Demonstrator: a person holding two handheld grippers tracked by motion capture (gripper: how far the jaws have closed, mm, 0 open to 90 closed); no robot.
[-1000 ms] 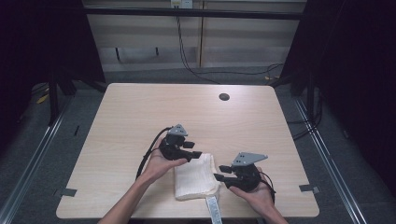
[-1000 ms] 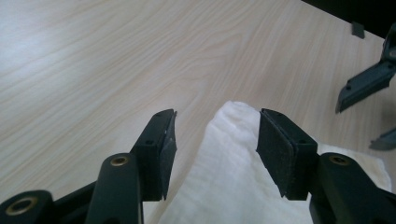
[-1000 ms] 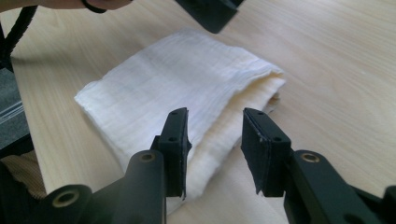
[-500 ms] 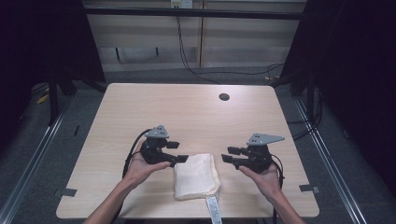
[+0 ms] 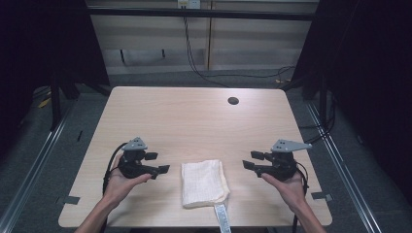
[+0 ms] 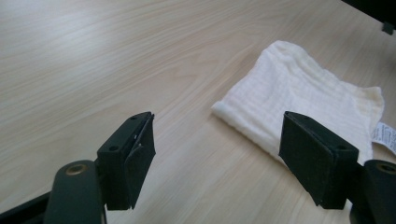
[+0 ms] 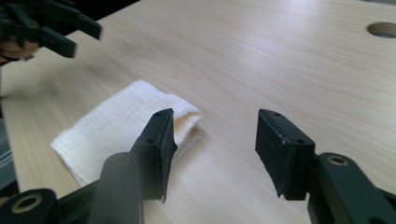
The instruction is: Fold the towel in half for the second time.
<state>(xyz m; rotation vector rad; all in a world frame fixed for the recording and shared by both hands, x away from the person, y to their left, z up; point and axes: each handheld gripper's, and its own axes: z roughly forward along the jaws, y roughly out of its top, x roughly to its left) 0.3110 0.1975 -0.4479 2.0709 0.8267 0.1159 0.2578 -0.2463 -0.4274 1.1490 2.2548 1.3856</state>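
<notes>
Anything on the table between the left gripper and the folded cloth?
No. In the high view the stretch between the left gripper and the cloth is bare tabletop; the left gripper view agrees.

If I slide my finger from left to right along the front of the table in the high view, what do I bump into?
Left gripper → folded white cloth → right gripper.

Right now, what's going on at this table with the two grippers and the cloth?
A person holds a two-jaw gripper in each hand over a light wooden table. A folded cream-white waffle-weave cloth with a white care label lies flat near the front edge, between the hands. The left gripper and right gripper sit on either side of it, apart from it. Both have just been opening their jaws, with nothing between them.
</notes>
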